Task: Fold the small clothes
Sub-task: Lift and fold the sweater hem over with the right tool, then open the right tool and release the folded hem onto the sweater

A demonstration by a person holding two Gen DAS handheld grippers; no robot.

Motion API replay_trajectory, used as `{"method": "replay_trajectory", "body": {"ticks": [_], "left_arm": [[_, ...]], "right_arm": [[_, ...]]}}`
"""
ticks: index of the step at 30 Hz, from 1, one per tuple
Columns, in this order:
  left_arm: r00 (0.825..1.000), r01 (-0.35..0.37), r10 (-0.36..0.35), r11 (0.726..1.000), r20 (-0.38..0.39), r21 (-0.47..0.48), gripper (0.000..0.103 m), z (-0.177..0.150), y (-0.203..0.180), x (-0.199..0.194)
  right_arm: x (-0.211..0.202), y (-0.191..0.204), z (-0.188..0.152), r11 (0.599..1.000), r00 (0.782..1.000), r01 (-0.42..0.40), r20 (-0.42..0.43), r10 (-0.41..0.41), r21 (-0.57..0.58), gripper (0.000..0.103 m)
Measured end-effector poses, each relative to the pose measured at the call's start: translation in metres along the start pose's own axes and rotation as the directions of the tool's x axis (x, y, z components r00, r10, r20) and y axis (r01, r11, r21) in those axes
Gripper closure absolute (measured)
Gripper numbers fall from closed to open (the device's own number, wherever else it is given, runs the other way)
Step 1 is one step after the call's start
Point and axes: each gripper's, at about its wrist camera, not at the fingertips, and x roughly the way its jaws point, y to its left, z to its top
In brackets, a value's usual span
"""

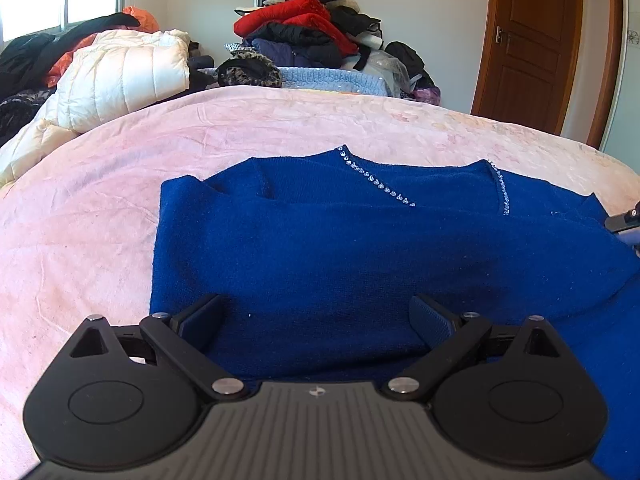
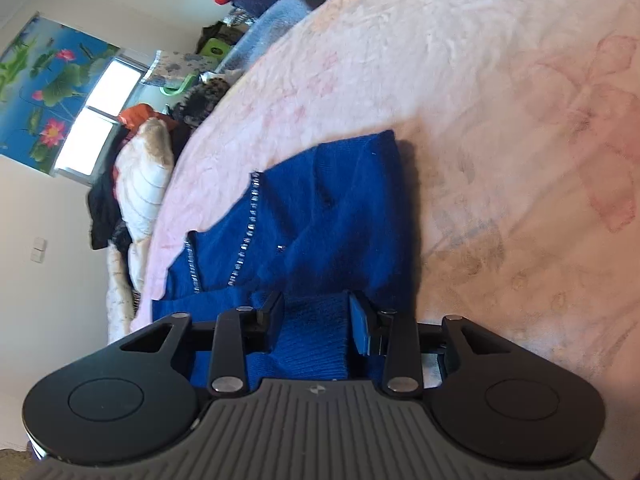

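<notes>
A dark blue knit sweater (image 1: 340,248) with rhinestone trim at the neck lies partly folded on the pink bedspread (image 1: 100,208). My left gripper (image 1: 320,312) is wide open, low over the sweater's near edge, with nothing between its fingers. In the right wrist view the sweater (image 2: 332,208) lies ahead, and my right gripper (image 2: 316,320) is partly closed with a ribbed fold of the blue fabric between its pads. The view is tilted. The right gripper's tip shows at the right edge of the left wrist view (image 1: 624,222).
A white puffer jacket (image 1: 124,76) lies at the bed's far left. A pile of red, black and blue clothes (image 1: 312,40) stands behind the bed. A brown wooden door (image 1: 532,44) is at the right. A window (image 1: 60,4) is at the far left.
</notes>
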Motion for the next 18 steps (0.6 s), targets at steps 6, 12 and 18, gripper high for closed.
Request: {"method": "replay_trajectory", "body": {"ticks": [6,12,18], "left_arm": [[1.0,0.004,-0.004,1.0,0.002,-0.004,0.003,0.001,0.0,0.0],[1.0,0.003,-0.003,1.0,0.002,-0.004,0.002,0.0,0.0,0.0],[1.0,0.008,-0.008,1.0,0.003,-0.008,0.002,0.0,0.001,0.0]], "right_arm": [[-0.039,0.049,-0.037,0.89,0.956,0.203,0.278,-0.091,-0.409,0.099],[-0.01,0.029,-0.046,0.858,0.942,0.304,0.263,-0.207,-0.414,0.096],[-0.027,0.018,-0.031,0.953,0.946,0.215,0.289,-0.148,-0.215,0.055]]}}
